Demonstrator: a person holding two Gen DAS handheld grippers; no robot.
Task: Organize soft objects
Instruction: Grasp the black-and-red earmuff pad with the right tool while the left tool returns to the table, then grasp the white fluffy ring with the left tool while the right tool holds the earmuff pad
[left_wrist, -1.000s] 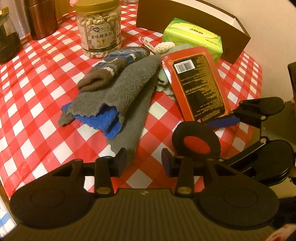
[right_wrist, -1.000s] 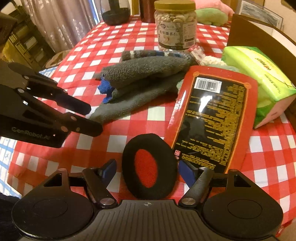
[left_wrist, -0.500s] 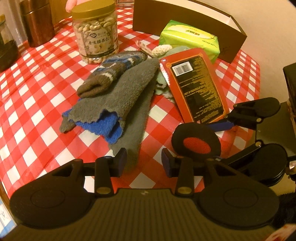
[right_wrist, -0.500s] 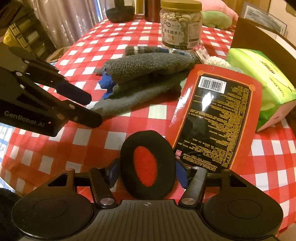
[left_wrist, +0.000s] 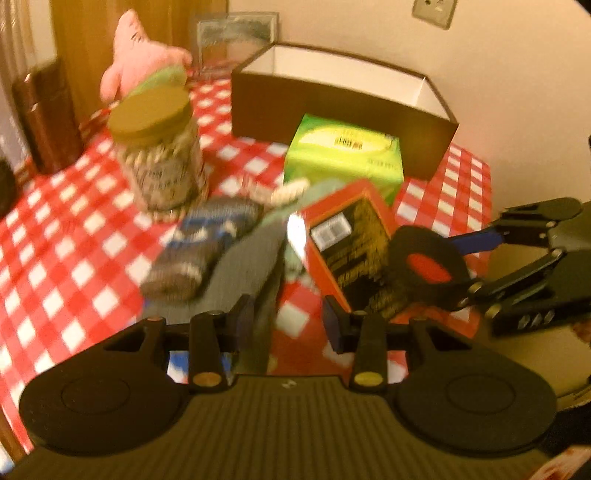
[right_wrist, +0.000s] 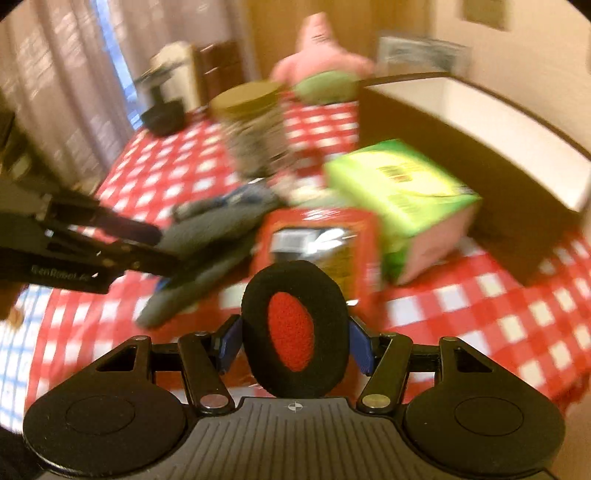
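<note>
Plainly, the largest risk is judged to lie at the open box (right_wrist: 476, 122) standing at the table's (left_wrist: 55, 236) far right corner: if the carry is made too low, its dark front wall or the green tissue pack (right_wrist: 399, 188) just before it could be struck and the load knocked loose. A smaller risk is seen in the hold itself, since the ear pad (right_wrist: 295, 328) is a soft foam ring, pinched edgewise by the right gripper (right_wrist: 295, 341) above the near edge of the table, and it could squirm out as the foam gives. The left gripper (left_wrist: 288, 321) is held spread and empty over the grey cloth (left_wrist: 240, 273). Counted from largest down: one box, one plush star (right_wrist: 321, 59), one tissue pack, one nut jar (left_wrist: 159, 155), one red packet (left_wrist: 351, 243), one striped sock (left_wrist: 199, 251), one ear pad.
</note>
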